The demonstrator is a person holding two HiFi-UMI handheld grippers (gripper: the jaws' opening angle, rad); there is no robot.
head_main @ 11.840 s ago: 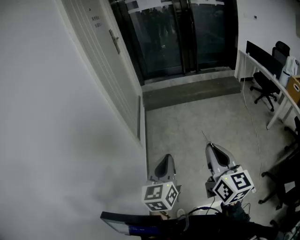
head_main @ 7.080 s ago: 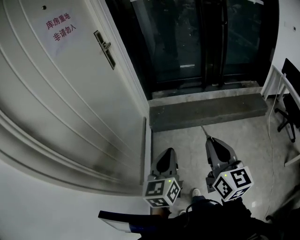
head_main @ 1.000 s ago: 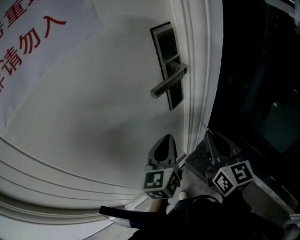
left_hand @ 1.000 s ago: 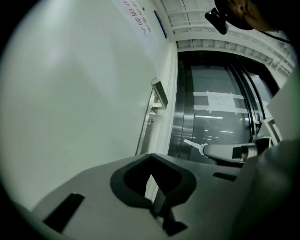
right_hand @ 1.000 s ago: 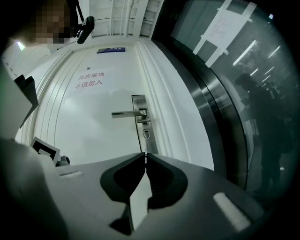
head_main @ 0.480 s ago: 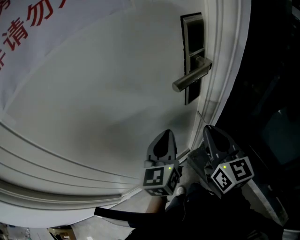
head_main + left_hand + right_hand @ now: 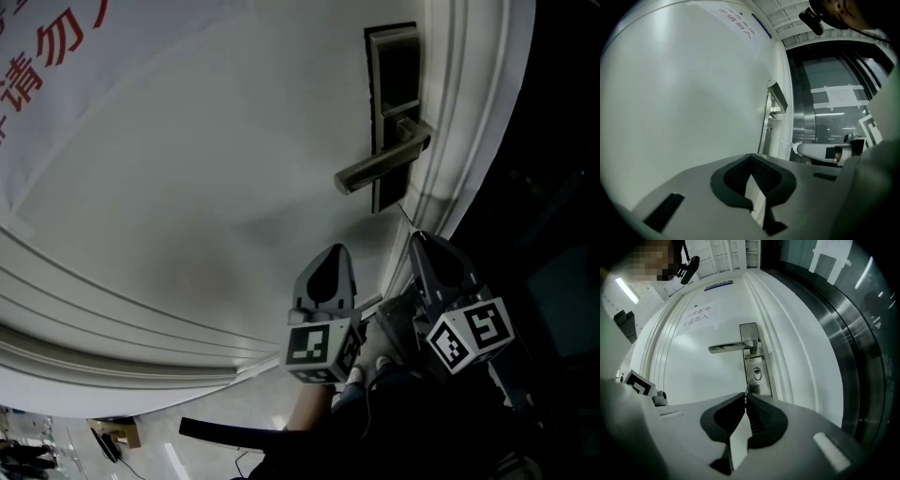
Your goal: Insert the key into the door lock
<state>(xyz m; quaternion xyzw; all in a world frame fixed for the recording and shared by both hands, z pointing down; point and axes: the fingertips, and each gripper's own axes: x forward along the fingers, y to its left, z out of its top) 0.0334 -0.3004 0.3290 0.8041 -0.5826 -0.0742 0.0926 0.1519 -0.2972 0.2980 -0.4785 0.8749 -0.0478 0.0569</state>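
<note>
Not in yet. My right gripper [image 7: 746, 400] has its jaws pinched on the key [image 7: 746, 391]. Only the thin metal tip shows, poking straight out ahead of the jaws. The keyhole [image 7: 757, 374] sits just ahead of the tip & a bit right of it, w/ a clear gap between, so no contact. Approach looks about done. What's left, I'd say, is to line the tip up w/ the slot, close the gap & push in.

The key is slim & pale, reads as little more than a sliver, and I can't make out the blade's cut or which way it's turned. In the head view it's a fine line [image 7: 406, 217] off the jaws' front, near the bottom of the lock plate [image 7: 389, 103] & below the lever [image 7: 380, 169].

My left gripper [image 7: 752, 161] has its jaws pressed together on nothing. It's idle beside the right one, facing the door [image 7: 693, 93].
</note>
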